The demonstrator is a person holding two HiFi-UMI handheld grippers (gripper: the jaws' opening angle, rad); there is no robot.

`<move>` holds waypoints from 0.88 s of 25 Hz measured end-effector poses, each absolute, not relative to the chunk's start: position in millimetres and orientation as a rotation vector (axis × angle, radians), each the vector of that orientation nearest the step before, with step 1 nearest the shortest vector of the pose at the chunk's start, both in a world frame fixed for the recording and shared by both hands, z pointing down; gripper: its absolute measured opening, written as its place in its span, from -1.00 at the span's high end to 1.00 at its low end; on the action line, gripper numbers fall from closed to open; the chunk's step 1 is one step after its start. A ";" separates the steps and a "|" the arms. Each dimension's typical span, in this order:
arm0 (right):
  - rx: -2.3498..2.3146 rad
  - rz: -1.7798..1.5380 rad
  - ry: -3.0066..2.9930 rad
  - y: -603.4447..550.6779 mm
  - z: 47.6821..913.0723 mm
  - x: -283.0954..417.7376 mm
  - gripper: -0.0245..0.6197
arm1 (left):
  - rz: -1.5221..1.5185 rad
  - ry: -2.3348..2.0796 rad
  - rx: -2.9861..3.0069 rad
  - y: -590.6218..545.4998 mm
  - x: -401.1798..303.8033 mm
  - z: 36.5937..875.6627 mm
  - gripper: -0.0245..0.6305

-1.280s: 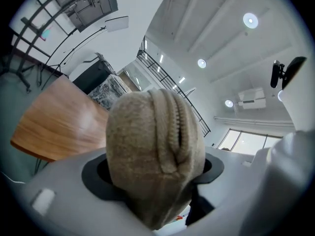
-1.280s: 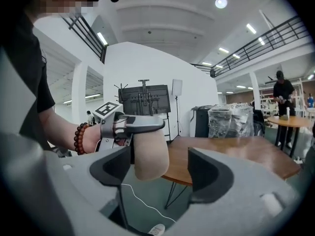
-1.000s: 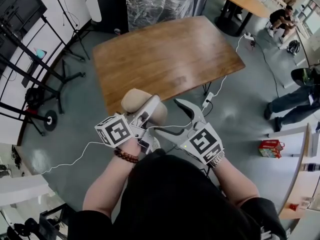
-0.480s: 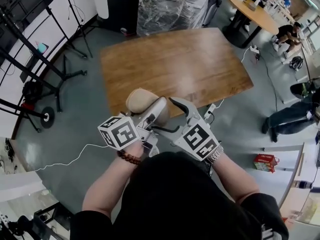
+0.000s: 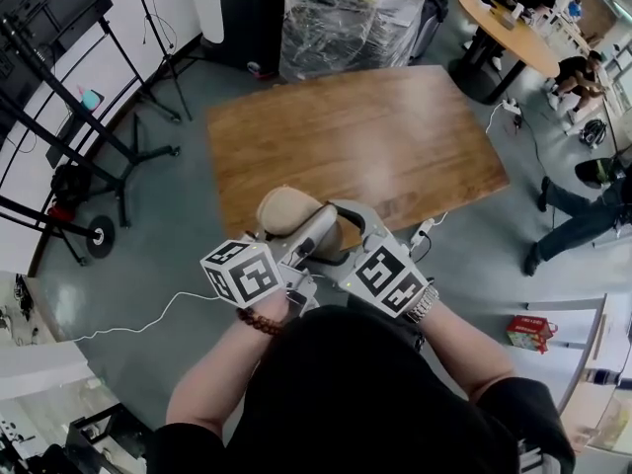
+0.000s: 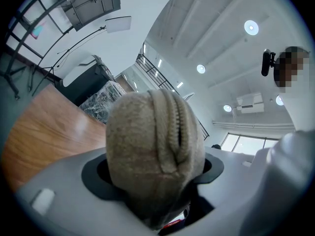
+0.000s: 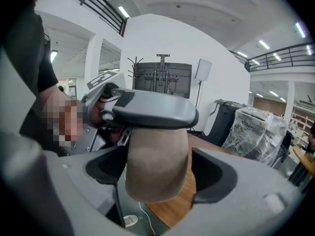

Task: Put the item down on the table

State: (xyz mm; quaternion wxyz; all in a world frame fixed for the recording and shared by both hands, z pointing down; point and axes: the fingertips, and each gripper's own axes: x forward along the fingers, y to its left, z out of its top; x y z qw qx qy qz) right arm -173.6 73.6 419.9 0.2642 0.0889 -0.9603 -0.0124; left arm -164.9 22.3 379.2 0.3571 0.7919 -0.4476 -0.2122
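The tan pouch [image 5: 286, 210] is up in the air at the near edge of the wooden counter [image 5: 375, 136], not resting on it. In our head view it covers part of that near edge. Our left gripper [image 5: 314, 227] is clamped on it: in the left gripper view the soft fabric [image 6: 155, 151] bulges up between the two jaws, filling the gap, with its zipper seam running along the top and facing the camera. Our right gripper [image 5: 354, 227] sits just beside the left one, its jaws spread to either side of the pouch. In the right gripper view the pouch's rounded end [image 7: 157, 166] hangs between those jaws with a dark gap showing on each side, and one jaw of the left gripper lies flat across its top. Below the pouch in that view we see a corner of the counter [image 7: 172, 210] and the grey floor. A bead bracelet [image 5: 259, 321] circles our left wrist. Past the far edge of the counter stands a plastic-wrapped bundle [image 5: 346, 13], and a white cable [image 5: 138, 319] trails over the floor to our left.
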 end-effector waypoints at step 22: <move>0.350 0.182 -2.649 -56.8 424.5 -104.9 -0.14 | -0.399 -1.191 2.110 -99.0 -106.5 388.6 -0.49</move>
